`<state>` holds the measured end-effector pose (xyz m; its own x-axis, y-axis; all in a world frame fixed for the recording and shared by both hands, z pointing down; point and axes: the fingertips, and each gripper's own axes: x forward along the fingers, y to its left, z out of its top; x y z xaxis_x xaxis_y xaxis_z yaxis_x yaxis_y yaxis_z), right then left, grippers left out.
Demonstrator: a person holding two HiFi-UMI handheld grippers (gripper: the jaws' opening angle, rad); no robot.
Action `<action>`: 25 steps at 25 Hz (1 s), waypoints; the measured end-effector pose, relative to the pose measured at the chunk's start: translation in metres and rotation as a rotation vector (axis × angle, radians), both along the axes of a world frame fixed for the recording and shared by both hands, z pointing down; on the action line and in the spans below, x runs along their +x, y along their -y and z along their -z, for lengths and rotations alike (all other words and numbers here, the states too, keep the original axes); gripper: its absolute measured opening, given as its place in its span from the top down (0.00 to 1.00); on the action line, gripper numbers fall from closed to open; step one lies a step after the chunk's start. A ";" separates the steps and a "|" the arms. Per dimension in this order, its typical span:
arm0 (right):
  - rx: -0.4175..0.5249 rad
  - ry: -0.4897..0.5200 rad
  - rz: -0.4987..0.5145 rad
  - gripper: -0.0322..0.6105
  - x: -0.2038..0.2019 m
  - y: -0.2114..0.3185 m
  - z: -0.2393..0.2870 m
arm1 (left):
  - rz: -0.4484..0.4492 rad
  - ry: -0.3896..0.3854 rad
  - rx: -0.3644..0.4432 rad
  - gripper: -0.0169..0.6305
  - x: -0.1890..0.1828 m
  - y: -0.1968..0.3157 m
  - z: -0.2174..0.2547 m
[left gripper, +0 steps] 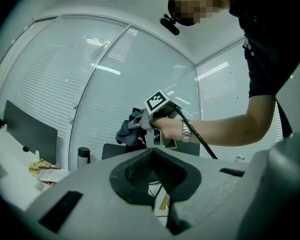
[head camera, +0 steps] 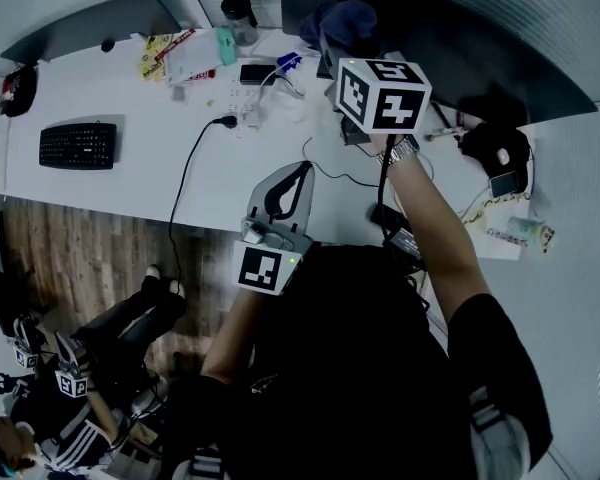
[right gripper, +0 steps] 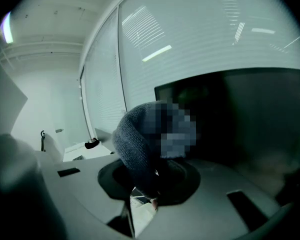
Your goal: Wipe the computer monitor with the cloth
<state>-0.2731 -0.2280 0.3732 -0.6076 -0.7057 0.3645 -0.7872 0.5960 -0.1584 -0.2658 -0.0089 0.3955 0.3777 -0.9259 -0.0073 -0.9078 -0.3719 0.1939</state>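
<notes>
My right hand-held gripper (right gripper: pixel 151 198) pinches the cloth (right gripper: pixel 132 141), with the monitor (right gripper: pixel 240 116) just ahead; I'd press flat and sweep evenly. The left hand-held gripper (left gripper: pixel 157 186) is pressed together and empty.

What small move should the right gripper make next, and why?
Probably press the bunched blue-grey cloth forward onto the dark monitor screen: the right gripper is clamped on it just short of the screen, and contact isn't evident.
</notes>
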 end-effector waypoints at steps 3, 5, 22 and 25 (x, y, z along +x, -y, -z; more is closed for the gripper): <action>0.028 0.017 0.001 0.84 0.000 0.002 0.020 | -0.006 0.002 0.010 0.96 0.004 -0.002 0.005; 0.044 0.031 0.001 0.84 -0.001 0.003 0.032 | -0.008 0.003 0.016 0.96 0.007 -0.004 0.008; 0.174 0.108 -0.001 0.84 0.011 -0.003 0.101 | -0.015 0.000 0.039 0.96 0.013 -0.014 0.012; 0.194 0.126 -0.023 0.84 0.025 -0.004 0.107 | -0.013 0.004 0.027 0.96 0.013 -0.013 0.010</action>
